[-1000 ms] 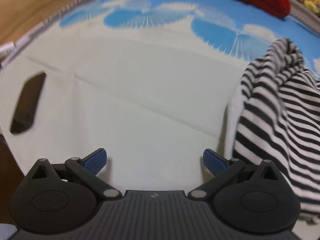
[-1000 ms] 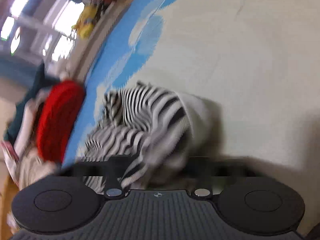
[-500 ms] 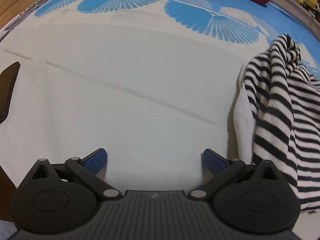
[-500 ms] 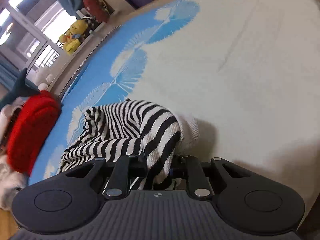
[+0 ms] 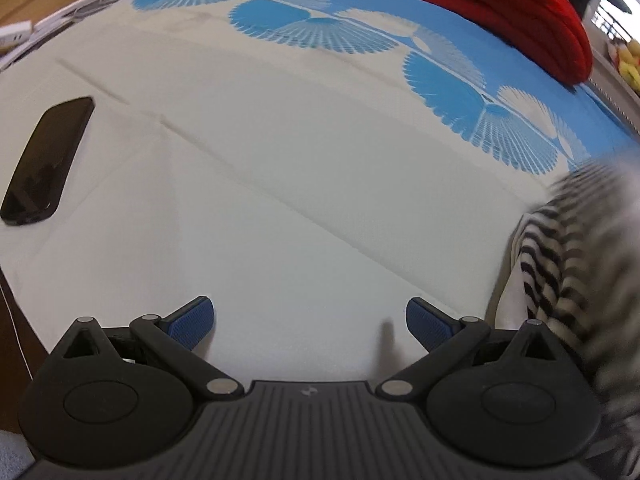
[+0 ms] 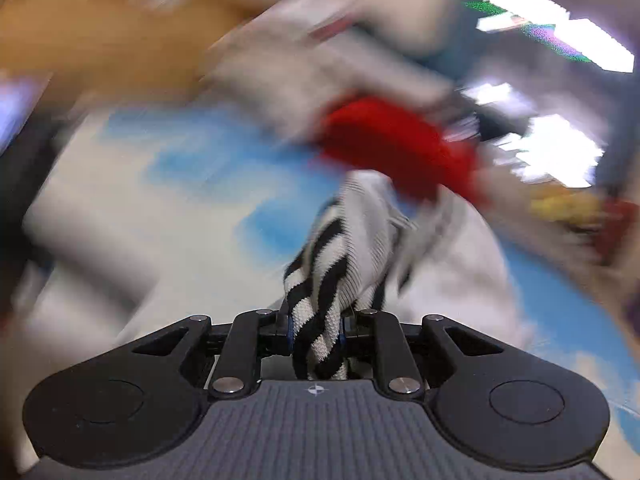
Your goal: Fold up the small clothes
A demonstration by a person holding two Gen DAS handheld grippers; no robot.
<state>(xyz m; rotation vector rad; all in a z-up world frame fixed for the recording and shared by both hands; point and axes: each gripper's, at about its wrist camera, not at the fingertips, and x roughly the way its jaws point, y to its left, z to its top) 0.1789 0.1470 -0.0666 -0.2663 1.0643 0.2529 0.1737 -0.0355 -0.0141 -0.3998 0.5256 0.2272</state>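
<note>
A black-and-white striped knit garment (image 5: 572, 256) shows blurred at the right edge of the left wrist view, over the white and blue bed sheet (image 5: 280, 184). My left gripper (image 5: 310, 320) is open and empty above bare sheet, to the left of the garment. My right gripper (image 6: 316, 332) is shut on a bunched part of the striped garment (image 6: 340, 248), which stretches away from the jaws. The right wrist view is heavily blurred.
A black phone (image 5: 48, 160) lies on the sheet at the left. A red knit item (image 5: 512, 12) lies at the far right of the bed, also in the right wrist view (image 6: 400, 148). Yellow toys (image 5: 628, 64) sit by the window.
My right gripper has swung fast with the striped garment in it, turning toward the red item. The garment has shifted right and blurred in the left view. The left gripper stays open.
</note>
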